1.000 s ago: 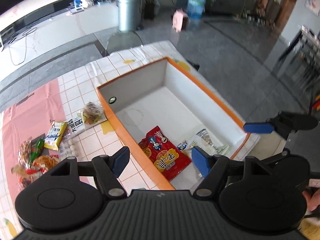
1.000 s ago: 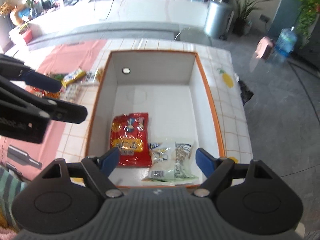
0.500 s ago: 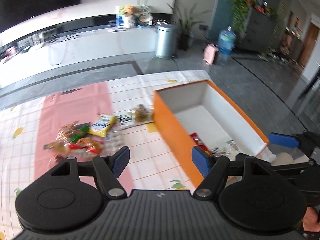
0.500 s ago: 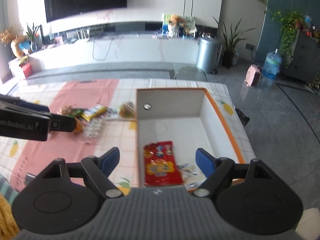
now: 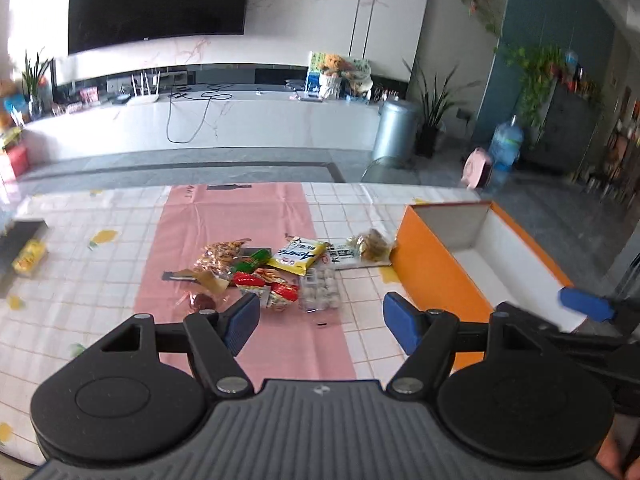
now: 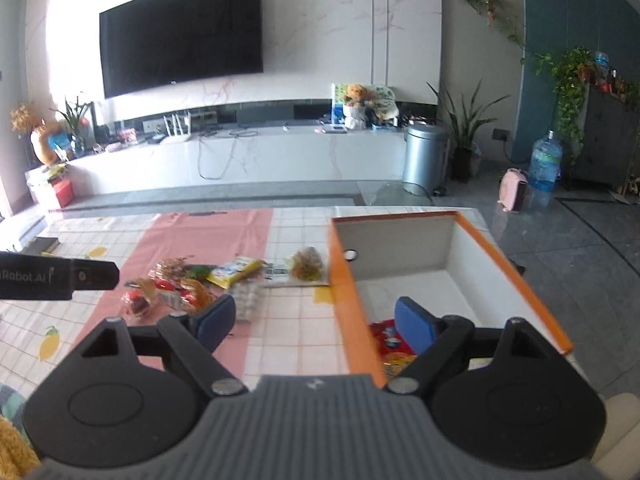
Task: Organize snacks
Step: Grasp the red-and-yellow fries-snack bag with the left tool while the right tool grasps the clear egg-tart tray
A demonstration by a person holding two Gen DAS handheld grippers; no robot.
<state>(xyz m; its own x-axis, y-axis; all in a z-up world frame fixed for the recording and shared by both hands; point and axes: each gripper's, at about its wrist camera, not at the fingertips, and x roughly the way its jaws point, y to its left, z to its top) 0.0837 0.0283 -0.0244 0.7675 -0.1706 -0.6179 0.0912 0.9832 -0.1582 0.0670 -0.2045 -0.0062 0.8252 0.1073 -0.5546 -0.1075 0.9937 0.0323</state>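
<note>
Snacks (image 5: pixel 276 270) lie heaped beside orange box (image 5: pixel 434 276).

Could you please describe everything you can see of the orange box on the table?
The orange box is a rectangular, open-topped container with bright orange outer walls and rim and a plain white interior; it looks like stiff cardboard. A small round hole marks the inside of its far wall. It sits upright on the right end of the tiled tablecloth. A red snack packet lies on its floor near the front. A clear snack bag and a flat white packet lie against or close beside its left wall.
</note>
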